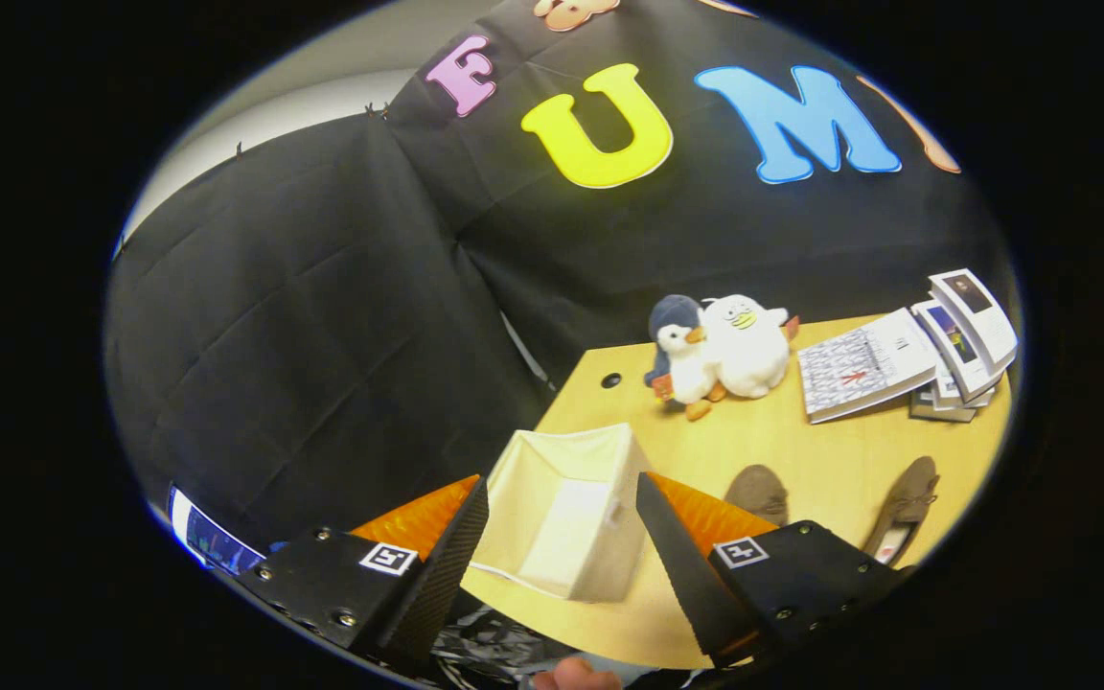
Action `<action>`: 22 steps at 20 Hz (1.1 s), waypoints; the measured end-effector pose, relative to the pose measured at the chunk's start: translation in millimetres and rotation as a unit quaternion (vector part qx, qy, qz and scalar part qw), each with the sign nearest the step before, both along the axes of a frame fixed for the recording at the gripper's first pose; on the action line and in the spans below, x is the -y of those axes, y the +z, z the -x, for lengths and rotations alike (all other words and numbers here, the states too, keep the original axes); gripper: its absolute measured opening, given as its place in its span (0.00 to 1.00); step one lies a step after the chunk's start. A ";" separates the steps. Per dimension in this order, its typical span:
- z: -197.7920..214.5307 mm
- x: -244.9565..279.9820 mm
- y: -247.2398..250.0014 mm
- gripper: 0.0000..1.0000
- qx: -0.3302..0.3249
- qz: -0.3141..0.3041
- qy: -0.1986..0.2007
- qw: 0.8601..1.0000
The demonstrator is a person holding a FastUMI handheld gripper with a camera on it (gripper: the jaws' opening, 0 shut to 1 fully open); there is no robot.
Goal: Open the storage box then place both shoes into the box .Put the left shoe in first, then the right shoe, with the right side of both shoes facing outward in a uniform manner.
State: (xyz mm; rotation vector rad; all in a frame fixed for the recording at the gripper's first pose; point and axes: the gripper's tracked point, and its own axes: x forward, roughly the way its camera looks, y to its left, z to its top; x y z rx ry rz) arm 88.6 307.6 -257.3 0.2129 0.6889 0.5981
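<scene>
Overall: a light wooden surface (830, 460) stands in a booth walled with black cloth (322, 316), seen from above and at a tilt.
Surface: its corner has a small dark round hole (611, 380) near the cloth; the wood is bare between the things on it.
Room: a pale wall (341, 77) shows above the cloth's top edge; crumpled dark plastic (485, 652) lies below the near edge of the surface.
Gripper (562, 556): it hangs above the near edge of the surface, the fingers (447, 565) spread wide apart with nothing held between them.
Storage box (571, 508): one, cream fabric, open at the top, sitting near the edge of the surface and seen in the gap between the fingers, just ahead of them.
Shoes: two, both brown and flat; the first shoe (759, 492) lies just beyond the right finger, partly hidden by it, and the second shoe (902, 517) lies further right, its pale lining showing. They are apart from each other and outside the box.
Plush toys: two, touching, a dark-hooded penguin (681, 359) and a white duck (748, 345), beyond the box near the cloth.
Booklets (907, 359): a loose pile of several, right of the toys; the exact count cannot be told.
Person: a fingertip (576, 676) shows below the gripper.
</scene>
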 end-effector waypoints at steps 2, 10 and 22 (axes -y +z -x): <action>-10.6 31.7 -19.9 0.97 -0.008 0.021 -0.016 1.000; -36.0 115.3 -100.4 0.97 -0.055 0.082 -0.059 0.993; -44.4 131.4 -222.7 0.97 -0.170 0.186 -0.004 0.968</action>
